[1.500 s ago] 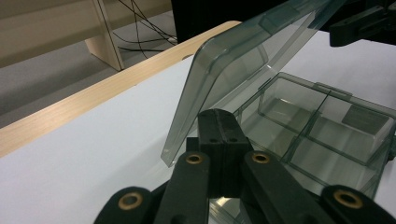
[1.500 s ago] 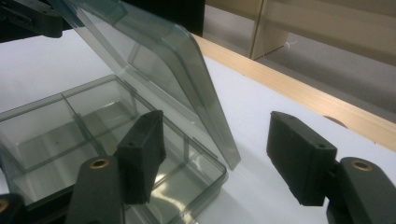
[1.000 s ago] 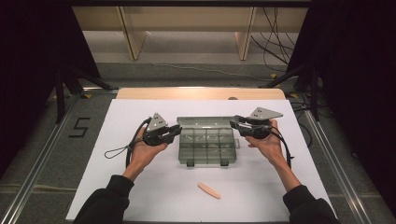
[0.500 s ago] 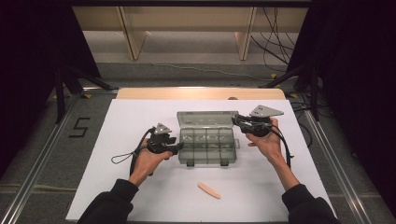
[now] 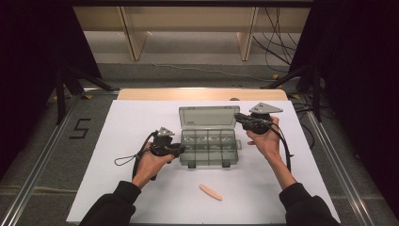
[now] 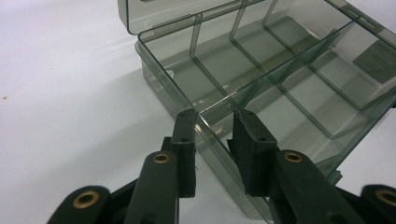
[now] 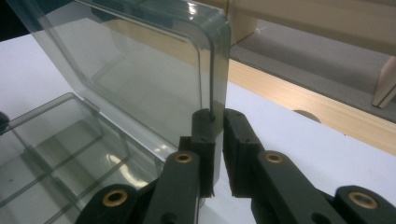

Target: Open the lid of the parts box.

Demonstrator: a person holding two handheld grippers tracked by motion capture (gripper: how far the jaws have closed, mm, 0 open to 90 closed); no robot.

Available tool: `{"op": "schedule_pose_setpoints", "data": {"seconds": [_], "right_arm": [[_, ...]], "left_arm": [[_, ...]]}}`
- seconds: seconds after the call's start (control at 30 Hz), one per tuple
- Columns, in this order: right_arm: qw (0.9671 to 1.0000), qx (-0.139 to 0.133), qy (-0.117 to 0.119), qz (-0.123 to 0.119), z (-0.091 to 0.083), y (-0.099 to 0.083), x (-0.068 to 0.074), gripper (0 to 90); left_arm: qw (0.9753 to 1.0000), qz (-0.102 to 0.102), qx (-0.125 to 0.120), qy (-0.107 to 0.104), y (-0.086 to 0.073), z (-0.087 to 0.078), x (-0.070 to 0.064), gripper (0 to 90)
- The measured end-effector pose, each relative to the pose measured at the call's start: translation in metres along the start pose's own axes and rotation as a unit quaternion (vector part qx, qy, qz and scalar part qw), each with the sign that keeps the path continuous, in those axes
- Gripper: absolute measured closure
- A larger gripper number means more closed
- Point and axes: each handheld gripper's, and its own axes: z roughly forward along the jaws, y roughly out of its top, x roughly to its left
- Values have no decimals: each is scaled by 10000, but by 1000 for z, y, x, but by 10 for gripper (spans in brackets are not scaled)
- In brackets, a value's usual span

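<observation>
A smoky clear compartment box (image 5: 210,160) lies mid-table with its lid (image 5: 208,116) standing open. My right gripper (image 5: 238,117) is shut on the lid's right edge; in the right gripper view the lid (image 7: 140,65) rises upright from between the jaws of the right gripper (image 7: 218,117). My left gripper (image 5: 178,149) is at the box's left end. In the left gripper view the left gripper (image 6: 214,135) straddles the box wall (image 6: 159,70), open, with a gap on either side of the thin wall. The compartments look empty.
A small peach-coloured stick (image 5: 210,191) lies on the white table sheet (image 5: 117,188) in front of the box. A wooden strip (image 5: 141,94) runs along the far edge. Cables (image 5: 127,159) trail from the left gripper.
The lid has swung up, held by the right gripper. My left gripper has moved toward me and right, from beside the box to its left wall.
</observation>
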Motion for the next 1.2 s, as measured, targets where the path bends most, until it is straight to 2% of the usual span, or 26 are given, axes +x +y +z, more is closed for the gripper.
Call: {"op": "schedule_pose_setpoints", "data": {"seconds": [0.1, 0.3, 0.33, 0.37, 0.4, 0.43, 0.47, 0.5, 0.53, 0.57, 0.63, 0.7, 0.8, 0.83, 0.87, 0.9, 0.97, 1.0, 1.03, 1.07, 1.1, 1.13, 1.17, 1.2], "right_arm": [[9999, 22, -123, 62, 3, 3, -1, 844], [9990, 193, -264, 293, 10, 9, -2, 851], [9989, 204, -305, 283, 12, 11, -3, 851], [9987, 285, -285, 301, 13, 13, -4, 851], [9985, 313, -306, 327, 14, 14, -5, 851], [9980, 339, -306, 426, 16, 15, -5, 852], [9977, 414, -291, 443, 16, 17, -7, 852], [9972, 457, -297, 505, 17, 18, -7, 851], [9971, 472, -314, 501, 19, 19, -8, 851], [9966, 527, -327, 536, 20, 20, -9, 850], [9967, 556, -290, 525, 24, 23, -12, 850], [9947, 694, -265, 716, 25, 26, -14, 849], [9937, 806, -273, 725, 28, 28, -15, 847], [9943, 766, -290, 685, 30, 28, -16, 847], [9933, 826, -299, 756, 30, 29, -16, 847], [9936, 826, -313, 703, 31, 30, -17, 847], [9911, 975, -337, 837, 31, 32, -16, 845], [9925, 898, -333, 763, 33, 32, -17, 844], [9901, 1022, -340, 901, 32, 33, -16, 844], [9901, 1013, -381, 890, 33, 32, -16, 844], [9898, 1026, -366, 920, 34, 33, -17, 843], [9914, 989, -346, 790, 35, 33, -19, 842], [9918, 962, -390, 743, 37, 33, -19, 841], [9879, 1090, -422, 1024, 36, 34, -16, 841]], "left_arm": [[9999, 8, -56, 88, -1, 1, -1, 708], [10000, -7, -62, 64, -1, 1, 0, 709], [9717, 2225, 48, 787, 14, -7, 28, 709], [9790, 1879, 114, 779, 11, -7, 24, 709], [9725, 2212, 60, 726, 14, -7, 28, 709], [9728, 2200, 68, 721, 14, -7, 28, 710], [9753, 2089, -140, 698, 13, -4, 27, 710], [9702, 2173, -216, 1051, 14, -5, 29, 710], [9692, 2147, -246, 1179, 13, -6, 29, 709], [9678, 2196, -201, 1215, 14, -6, 30, 709], [9669, 2233, -222, 1213, 14, -6, 30, 708], [9685, 2195, -229, 1152, 14, -5, 30, 709], [9680, 2207, -249, 1172, 14, -5, 30, 709], [9680, 2205, -252, 1170, 14, -5, 30, 708], [9676, 2217, -265, 1177, 14, -5, 30, 708], [9677, 2202, -234, 1204, 14, -6, 30, 708], [9678, 2217, -255, 1167, 14, -5, 30, 709], [9683, 2201, -235, 1161, 14, -6, 30, 709], [9621, 2309, -315, 1420, 15, -7, 31, 708], [9618, 2302, -351, 1437, 15, -6, 31, 709], [9656, 2312, -295, 1155, 15, -5, 31, 709], [9671, 2335, -238, 977, 15, -4, 31, 709], [9632, 2295, -304, 1366, 15, -6, 32, 708], [9615, 2329, -287, 1429, 15, -7, 32, 708]]}}
